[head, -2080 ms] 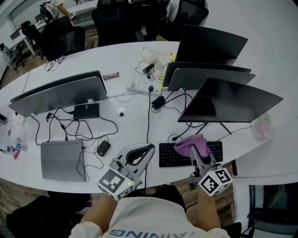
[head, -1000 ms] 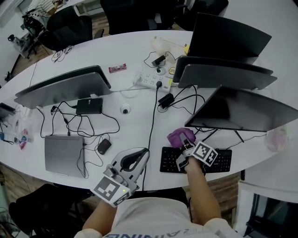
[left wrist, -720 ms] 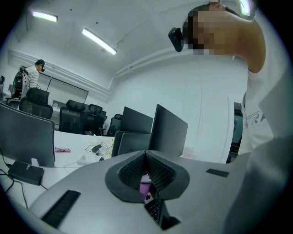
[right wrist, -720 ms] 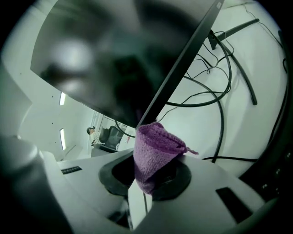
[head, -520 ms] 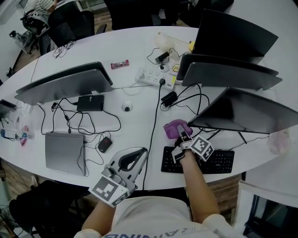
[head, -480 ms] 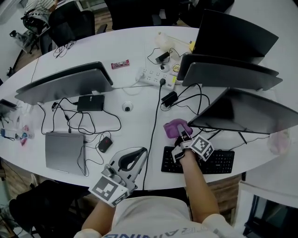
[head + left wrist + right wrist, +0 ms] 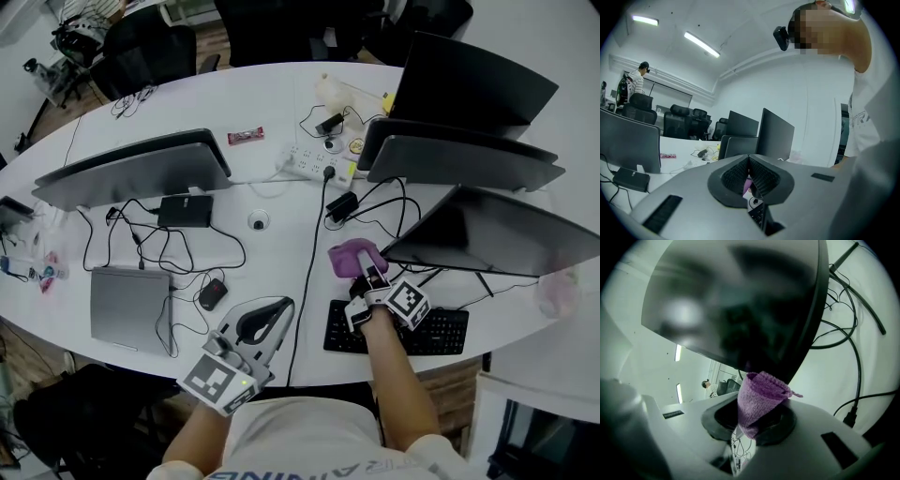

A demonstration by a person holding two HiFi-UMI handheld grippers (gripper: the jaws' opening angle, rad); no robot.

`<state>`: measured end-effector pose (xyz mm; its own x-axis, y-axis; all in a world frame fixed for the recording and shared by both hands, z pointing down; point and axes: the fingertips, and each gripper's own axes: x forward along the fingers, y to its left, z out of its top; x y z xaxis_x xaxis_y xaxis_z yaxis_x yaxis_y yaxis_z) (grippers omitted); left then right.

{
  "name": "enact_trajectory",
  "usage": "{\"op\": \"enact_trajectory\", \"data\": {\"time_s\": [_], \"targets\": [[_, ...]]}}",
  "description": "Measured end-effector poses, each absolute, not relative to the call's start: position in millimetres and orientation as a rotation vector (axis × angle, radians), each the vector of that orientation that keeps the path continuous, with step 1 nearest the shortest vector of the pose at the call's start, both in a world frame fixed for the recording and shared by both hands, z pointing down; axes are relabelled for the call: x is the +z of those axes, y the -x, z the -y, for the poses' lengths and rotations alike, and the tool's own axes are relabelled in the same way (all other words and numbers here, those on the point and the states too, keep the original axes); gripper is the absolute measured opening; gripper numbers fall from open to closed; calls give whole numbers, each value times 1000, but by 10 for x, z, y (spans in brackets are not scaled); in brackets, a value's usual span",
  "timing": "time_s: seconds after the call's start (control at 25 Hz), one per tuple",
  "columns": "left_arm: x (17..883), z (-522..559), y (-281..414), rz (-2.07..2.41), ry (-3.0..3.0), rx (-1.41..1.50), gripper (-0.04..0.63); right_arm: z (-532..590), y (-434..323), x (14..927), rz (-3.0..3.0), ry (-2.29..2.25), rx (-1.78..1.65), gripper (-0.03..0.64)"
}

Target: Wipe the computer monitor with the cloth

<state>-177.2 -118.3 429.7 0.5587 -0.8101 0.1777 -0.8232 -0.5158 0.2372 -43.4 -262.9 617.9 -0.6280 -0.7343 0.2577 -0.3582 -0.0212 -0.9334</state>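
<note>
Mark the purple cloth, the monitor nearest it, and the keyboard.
purple cloth [image 7: 758, 397]: right gripper view, middle of the bunched fold.
monitor [image 7: 736, 301]: right gripper view, on its dark screen.
keyboard [image 7: 441, 330]: head view, on its right-hand keys.

Left gripper [image 7: 281, 307]: grey moulded shell with a teardrop opening, black ribbed pads [image 7: 761, 176] inside the jaws; left marker cube [image 7: 217, 382] white with black square codes; right gripper [image 7: 362, 269]: light grey body, black rim around the jaws; right marker cube [image 7: 407, 304] same black-and-white pattern; person wears a white T-shirt [image 7: 305, 436], short-sleeved, grey lettering across it.
</note>
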Motion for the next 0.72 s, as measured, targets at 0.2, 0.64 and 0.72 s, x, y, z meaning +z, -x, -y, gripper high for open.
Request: {"op": "enact_trajectory", "data": {"time_s": [0.2, 0.64, 0.72], "targets": [[4218, 1169, 1757, 1343, -2523, 43, 9, 2668, 411, 5929, -1973, 1162, -1614, 69], [4054, 1139, 1740, 1317, -2573, -6, 10, 2749, 392, 5254, -2003, 1152, -1414, 70], [4035, 1130, 1737, 1309, -2577, -16, 9, 2762, 388, 5102, -2013, 1152, -1376, 71]]}}
